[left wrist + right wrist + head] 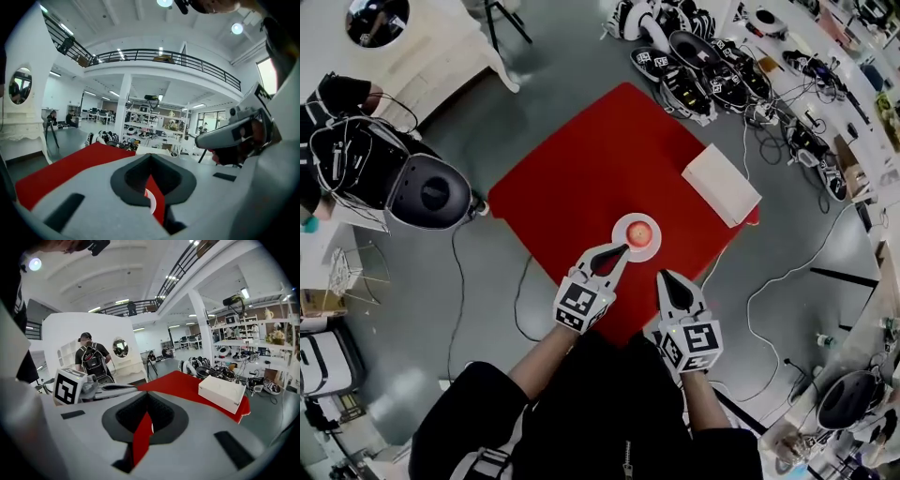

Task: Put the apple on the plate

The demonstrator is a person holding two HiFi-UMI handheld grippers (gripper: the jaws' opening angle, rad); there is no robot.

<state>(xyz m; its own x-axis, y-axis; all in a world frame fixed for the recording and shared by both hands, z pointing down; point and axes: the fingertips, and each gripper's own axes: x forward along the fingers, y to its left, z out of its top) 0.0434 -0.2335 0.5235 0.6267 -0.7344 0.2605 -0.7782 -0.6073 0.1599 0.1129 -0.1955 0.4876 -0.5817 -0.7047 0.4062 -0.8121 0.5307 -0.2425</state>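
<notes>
One apple (640,232), one plate (655,247), one box (721,184)

I see a red counter (581,178) standing on grey floor (534,84). Directly on it: a white plate (620,228) near my edge and a white box (721,184) at the right edge, the two apart.

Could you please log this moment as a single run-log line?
apple: on plate | left gripper: shut, empty, beside plate | right gripper: shut, empty, apart from plate | white box: at red table edge

- Head view: high overhead, facing steeply down, with the square red-covered table (600,169) centred.
- Both gripper views: low, close, near level, sharing the table at twelve o'clock.
</notes>
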